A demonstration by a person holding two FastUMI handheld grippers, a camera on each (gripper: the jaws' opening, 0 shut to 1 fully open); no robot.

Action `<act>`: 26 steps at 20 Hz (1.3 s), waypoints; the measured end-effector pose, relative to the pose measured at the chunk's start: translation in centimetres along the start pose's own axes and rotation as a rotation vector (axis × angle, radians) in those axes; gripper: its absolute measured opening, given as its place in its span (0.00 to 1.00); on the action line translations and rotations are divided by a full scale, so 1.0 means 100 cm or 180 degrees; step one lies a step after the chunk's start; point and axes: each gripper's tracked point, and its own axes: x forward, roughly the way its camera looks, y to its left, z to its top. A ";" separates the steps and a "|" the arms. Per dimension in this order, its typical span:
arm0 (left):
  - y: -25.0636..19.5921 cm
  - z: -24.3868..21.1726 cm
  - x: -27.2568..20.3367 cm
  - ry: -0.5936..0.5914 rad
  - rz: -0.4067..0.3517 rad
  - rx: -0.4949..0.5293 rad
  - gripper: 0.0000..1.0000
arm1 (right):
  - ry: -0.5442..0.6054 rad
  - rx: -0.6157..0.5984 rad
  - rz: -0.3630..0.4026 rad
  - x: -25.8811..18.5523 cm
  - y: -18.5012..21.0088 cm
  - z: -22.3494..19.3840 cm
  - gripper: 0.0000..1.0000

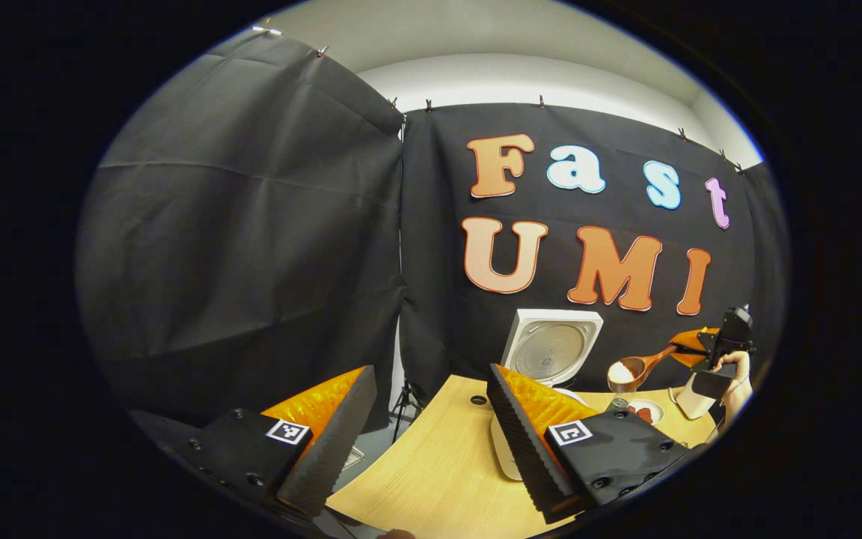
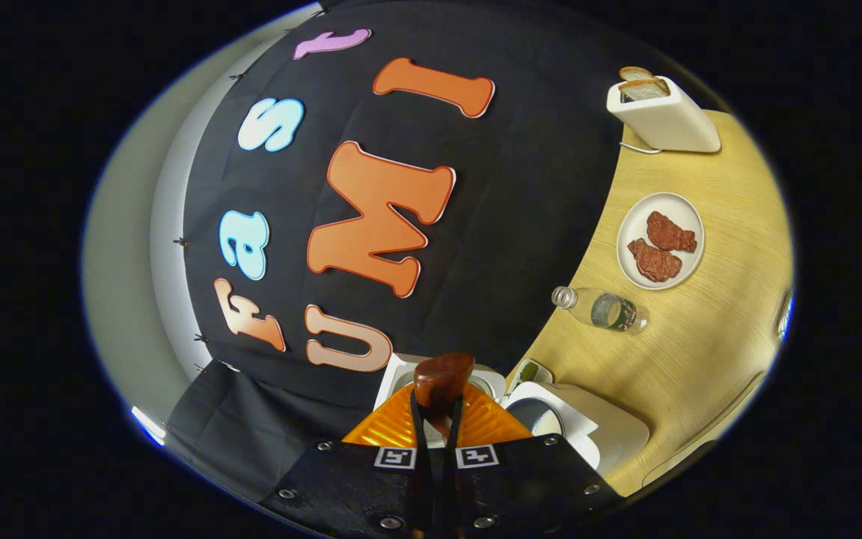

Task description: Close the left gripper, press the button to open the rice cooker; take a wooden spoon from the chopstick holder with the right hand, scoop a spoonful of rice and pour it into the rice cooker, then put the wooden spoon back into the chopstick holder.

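Note:
The white rice cooker (image 1: 504, 453) stands on the table with its lid (image 1: 551, 350) raised. Low in the left gripper view my left gripper (image 1: 423, 423) is open and holds nothing; its right finger covers part of the cooker's body. Farther off at the right, my right gripper (image 1: 689, 349) is shut on the handle of a wooden spoon (image 1: 644, 365) heaped with white rice. The spoon hangs just right of the open lid. In the right gripper view the spoon (image 2: 442, 378) sticks out past the right gripper (image 2: 437, 410), with the open cooker (image 2: 573, 427) and its pot (image 2: 532, 415) just beyond it.
On the wooden table (image 2: 700, 359) are a glass bottle (image 2: 603, 308), a white plate (image 2: 689, 217) with two pieces of meat, and a white toaster (image 2: 663, 112) with bread in it. A hand (image 1: 738, 385) holds the right gripper. The table's left edge (image 1: 393, 449) drops to the floor.

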 end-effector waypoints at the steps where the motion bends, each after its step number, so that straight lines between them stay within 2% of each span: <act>1: 0.002 0.000 0.001 0.0005 0.0009 0.0002 1.00 | -0.0020 -0.0056 0.0007 0.006 0.005 0.000 0.05; 8: 0.008 -0.005 0.010 0.0042 0.0056 0.0002 1.00 | -0.0083 -0.0649 -0.0072 0.044 0.022 -0.014 0.05; 14: 0.011 -0.006 0.016 0.0059 0.0062 -0.0003 0.98 | -0.0160 -0.1126 -0.0067 0.055 0.034 -0.021 0.05; 16: 0.010 -0.007 0.018 0.0061 0.0063 -0.0018 1.00 | -0.0172 -0.1264 -0.0052 0.059 0.037 -0.021 0.05; 26: 0.004 -0.005 0.024 0.0041 0.0050 0.0056 1.00 | -0.0197 -0.1660 0.0071 0.061 0.053 -0.030 0.05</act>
